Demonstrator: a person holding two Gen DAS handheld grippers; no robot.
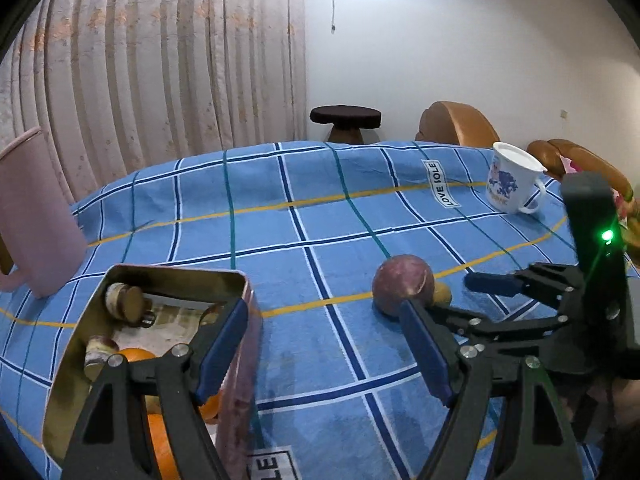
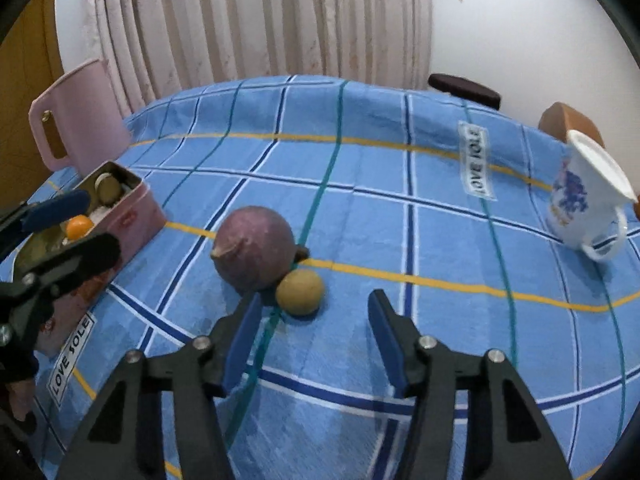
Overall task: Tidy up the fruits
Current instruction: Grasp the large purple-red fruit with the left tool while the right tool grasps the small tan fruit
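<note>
Covering the table (image 2: 400, 208) is a blue checked cloth, with a pink jug (image 2: 80, 120) at the far left and an open pink tin (image 2: 132, 216) beside it holding oranges (image 2: 79, 227). Near the middle a purple fruit (image 2: 252, 246) touches a small yellow-brown fruit (image 2: 299, 292). Both the left gripper (image 1: 324, 344) and right gripper (image 2: 314, 336) are spread and empty, the right just short of the two fruits.

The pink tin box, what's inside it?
Inside the pink rectangular tin box lie orange round fruits and brownish round pieces. The left tool covers part, so a full count is impossible.
</note>
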